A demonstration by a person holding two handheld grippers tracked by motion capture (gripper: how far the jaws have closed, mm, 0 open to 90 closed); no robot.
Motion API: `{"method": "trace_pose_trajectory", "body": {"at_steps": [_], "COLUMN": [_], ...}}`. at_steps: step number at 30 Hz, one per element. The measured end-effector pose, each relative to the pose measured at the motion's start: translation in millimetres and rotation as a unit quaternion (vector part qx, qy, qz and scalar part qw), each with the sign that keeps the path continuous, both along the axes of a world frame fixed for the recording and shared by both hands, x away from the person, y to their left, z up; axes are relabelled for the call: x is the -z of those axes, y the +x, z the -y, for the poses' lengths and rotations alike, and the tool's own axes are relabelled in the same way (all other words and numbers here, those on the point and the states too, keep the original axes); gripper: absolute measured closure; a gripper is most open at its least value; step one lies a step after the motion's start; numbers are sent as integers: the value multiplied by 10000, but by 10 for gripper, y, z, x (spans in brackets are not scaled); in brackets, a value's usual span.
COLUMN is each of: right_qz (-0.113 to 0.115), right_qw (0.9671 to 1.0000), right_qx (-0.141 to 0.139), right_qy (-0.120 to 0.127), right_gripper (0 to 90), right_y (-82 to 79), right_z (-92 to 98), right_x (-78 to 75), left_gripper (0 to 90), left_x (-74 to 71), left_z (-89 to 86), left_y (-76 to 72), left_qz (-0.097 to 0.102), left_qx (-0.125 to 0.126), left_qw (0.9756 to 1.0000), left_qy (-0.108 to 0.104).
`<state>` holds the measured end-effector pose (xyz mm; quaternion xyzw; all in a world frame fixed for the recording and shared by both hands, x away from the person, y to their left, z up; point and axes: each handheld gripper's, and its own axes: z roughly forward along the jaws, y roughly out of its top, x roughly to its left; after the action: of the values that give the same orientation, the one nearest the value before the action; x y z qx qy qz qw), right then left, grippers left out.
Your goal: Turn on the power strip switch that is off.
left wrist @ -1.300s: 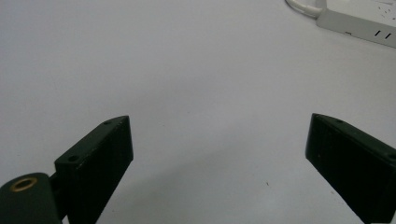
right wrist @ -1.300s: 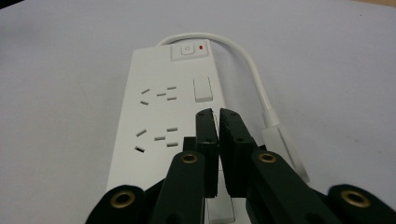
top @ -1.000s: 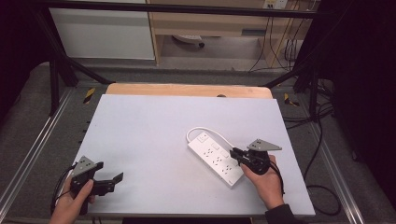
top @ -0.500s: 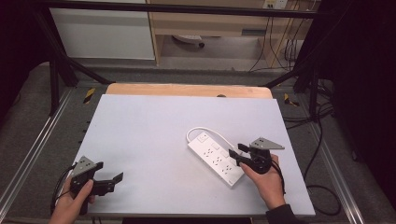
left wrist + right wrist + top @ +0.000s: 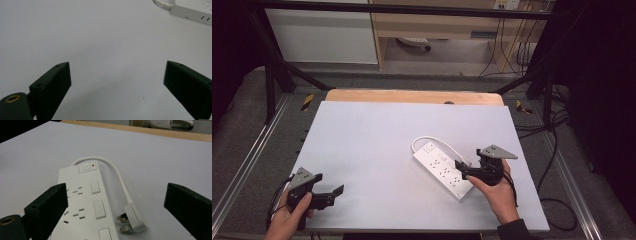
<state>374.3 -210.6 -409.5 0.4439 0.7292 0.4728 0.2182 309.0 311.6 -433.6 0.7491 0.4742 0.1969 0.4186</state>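
Power strip (image 5: 443,169) beneath right tool (image 5: 468,169)

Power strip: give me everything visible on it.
The power strip is white, plastic-looking, lying flat and diagonal on the right half of the grey table top. A power button with a small red mark sits at its far end, then rows of sockets and rectangular switches. A short white cord loops from that end to its plug, which lies on the table beside the strip, prongs showing. The open right gripper hovers over its near end; contact can't be told.
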Motion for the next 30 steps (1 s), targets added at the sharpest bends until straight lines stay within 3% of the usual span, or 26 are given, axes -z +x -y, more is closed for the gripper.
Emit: {"method": "trace_pose_trajectory", "body": {"at_steps": [14, 30], "right_qz": [250, 493], "right_qw": [9996, 9981], "right_qx": [42, 352], "right_qy": [157, 136], "right_gripper": [21, 20], "right_y": [-46, -114], "right_z": [84, 252], "right_x": [-116, -249], "left_gripper": [75, 75], "left_x": [3, 4], "left_z": [-6, -14], "left_y": [-3, -5], "left_qz": [-8, 3], "left_qx": [-28, -61], "left_qw": [10000, 10000], "left_qy": [-2, -5]}}
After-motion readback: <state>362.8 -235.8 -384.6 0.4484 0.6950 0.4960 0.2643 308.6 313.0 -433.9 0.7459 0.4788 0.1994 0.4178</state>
